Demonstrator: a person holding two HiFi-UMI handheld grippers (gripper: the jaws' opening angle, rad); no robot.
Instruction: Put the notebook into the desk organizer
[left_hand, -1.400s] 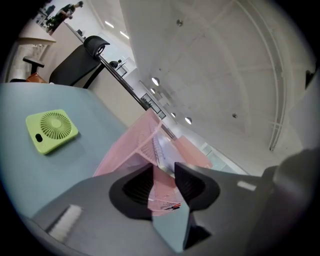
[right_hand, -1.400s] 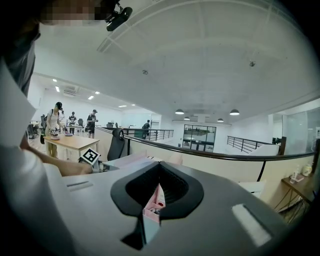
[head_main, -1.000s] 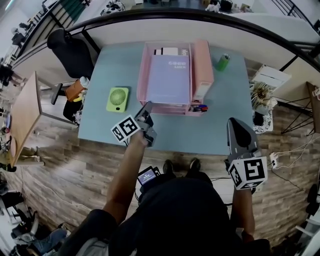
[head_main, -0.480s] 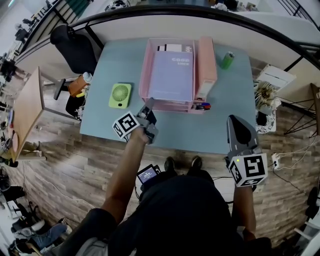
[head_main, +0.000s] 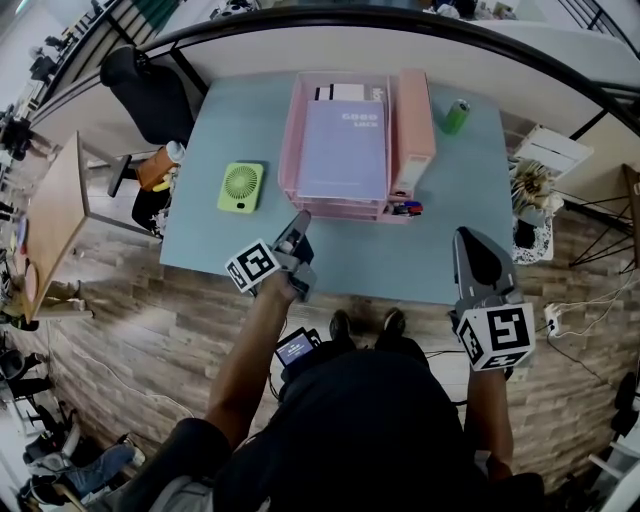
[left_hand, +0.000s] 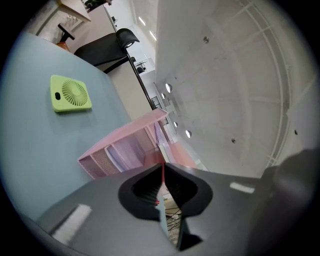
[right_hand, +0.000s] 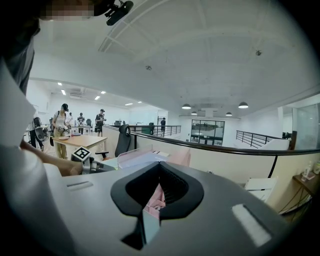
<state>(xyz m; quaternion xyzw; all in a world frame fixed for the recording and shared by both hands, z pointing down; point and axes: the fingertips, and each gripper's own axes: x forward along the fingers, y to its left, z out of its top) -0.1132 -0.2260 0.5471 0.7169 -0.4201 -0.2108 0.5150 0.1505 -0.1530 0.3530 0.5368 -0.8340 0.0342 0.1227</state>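
A lavender notebook (head_main: 342, 150) lies flat in the top tray of the pink desk organizer (head_main: 290, 140) at the back middle of the pale blue table (head_main: 400, 255). My left gripper (head_main: 299, 220) sits just in front of the organizer's front left corner. Its jaws have just been closing and are shut with nothing between them. In the left gripper view the shut left gripper (left_hand: 162, 167) points at the organizer (left_hand: 125, 145). My right gripper (head_main: 470, 243) hovers over the table's front right edge, shut and empty, well clear of the organizer (right_hand: 142, 157).
A green fan (head_main: 240, 187) lies left of the organizer, and is also seen as a fan (left_hand: 70, 93) in the left gripper view. A pink file box (head_main: 413, 125) stands against the organizer's right side, with a green can (head_main: 456, 116) beyond it. A black chair (head_main: 150, 95) stands at the back left.
My left hand has drawn back a little toward the table's front edge and rolled slightly, and its jaws have closed. The right gripper has stayed put.
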